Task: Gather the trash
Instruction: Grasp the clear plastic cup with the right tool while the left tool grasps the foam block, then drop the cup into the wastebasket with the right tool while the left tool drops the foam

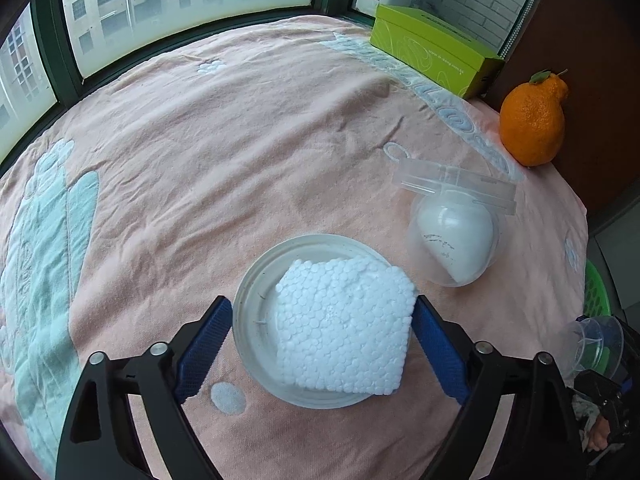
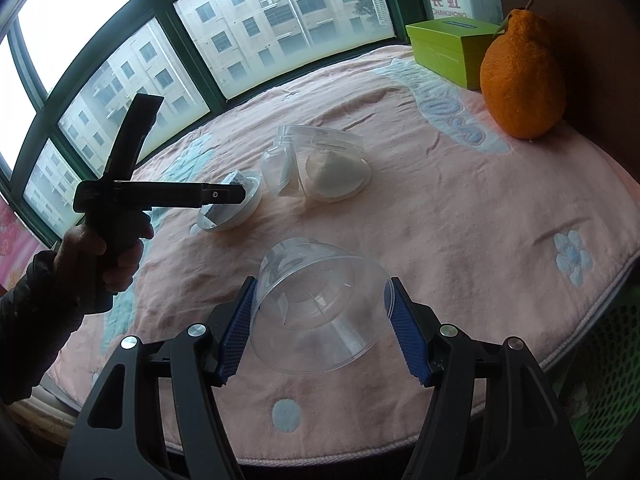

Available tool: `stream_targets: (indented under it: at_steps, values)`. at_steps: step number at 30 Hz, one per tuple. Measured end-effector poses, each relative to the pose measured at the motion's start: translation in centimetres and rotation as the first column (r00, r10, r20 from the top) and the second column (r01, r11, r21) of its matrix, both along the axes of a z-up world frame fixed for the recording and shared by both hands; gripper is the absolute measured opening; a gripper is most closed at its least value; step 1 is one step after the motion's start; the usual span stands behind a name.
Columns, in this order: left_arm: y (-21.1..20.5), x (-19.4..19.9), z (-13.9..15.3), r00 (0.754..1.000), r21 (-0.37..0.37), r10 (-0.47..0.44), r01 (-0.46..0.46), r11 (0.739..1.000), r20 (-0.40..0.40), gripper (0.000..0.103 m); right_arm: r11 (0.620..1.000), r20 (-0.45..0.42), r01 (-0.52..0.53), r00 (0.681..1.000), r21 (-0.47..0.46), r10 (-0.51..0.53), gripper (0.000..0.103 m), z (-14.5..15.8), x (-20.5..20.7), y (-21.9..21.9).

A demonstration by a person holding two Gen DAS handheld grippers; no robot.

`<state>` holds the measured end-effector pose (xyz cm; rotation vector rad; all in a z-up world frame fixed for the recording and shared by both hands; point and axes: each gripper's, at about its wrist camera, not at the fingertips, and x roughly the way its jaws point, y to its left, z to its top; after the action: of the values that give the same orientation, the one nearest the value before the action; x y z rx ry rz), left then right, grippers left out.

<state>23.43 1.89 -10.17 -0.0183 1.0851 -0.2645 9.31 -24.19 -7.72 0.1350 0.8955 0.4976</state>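
Note:
In the left wrist view my left gripper (image 1: 324, 344) is shut on a clear round lid (image 1: 256, 320) that carries a white foam block (image 1: 344, 328). It is held just above the pink cloth. In the right wrist view my right gripper (image 2: 320, 320) is shut on a clear plastic cup (image 2: 320, 304), lifted above the cloth near the table's front edge. A clear dome container with a white cone inside (image 1: 456, 236) lies on its side on the cloth, also seen in the right wrist view (image 2: 320, 168). The left gripper with the lid (image 2: 232, 200) shows there too.
An orange citrus fruit (image 2: 520, 76) and a green box (image 2: 452, 48) stand at the far right by a brown wall. A green mesh basket (image 2: 604, 364) sits below the table's right edge. Windows run along the far side.

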Motion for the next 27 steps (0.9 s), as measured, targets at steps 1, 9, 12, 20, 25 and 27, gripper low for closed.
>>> stream_targets:
  at_steps: [1, 9, 12, 20, 25, 27]
  values:
    - [0.1, 0.0, 0.1, 1.000, -0.001, 0.000, 0.000, 1.000, 0.006, 0.078, 1.000, 0.002, 0.004, 1.000, 0.000, -0.004, 0.064, 0.1, -0.1, -0.1]
    - [0.7, -1.1, 1.6, 0.999, -0.056, 0.018, -0.016, 0.998, 0.036, 0.063, 0.999, 0.020, 0.043, 0.999, 0.000, -0.043, 0.064, 0.8, -1.1, -1.5]
    - [0.6, -1.8, 2.7, 0.999, -0.067, 0.021, -0.018, 0.998, 0.046, 0.063, 0.998, 0.031, 0.062, 0.998, 0.000, -0.062, 0.064, 1.3, -1.5, -2.2]
    - [-1.5, -4.0, 5.6, 0.993, -0.079, -0.026, 0.035, 0.996, 0.112, 0.062, 0.990, 0.043, 0.142, 0.989, -0.005, -0.142, 0.064, 2.0, -3.3, -6.0]
    - [-1.7, -3.9, 4.9, 0.996, -0.069, -0.020, 0.026, 0.997, 0.090, 0.062, 0.984, 0.034, 0.177, 0.984, -0.002, -0.177, 0.064, 1.8, -4.1, -7.6]
    - [-1.8, -3.9, 4.9, 0.997, -0.106, -0.017, 0.025, 0.994, 0.078, 0.062, 0.982, 0.035, 0.189, 0.981, -0.003, -0.188, 0.064, 1.9, -4.3, -7.9]
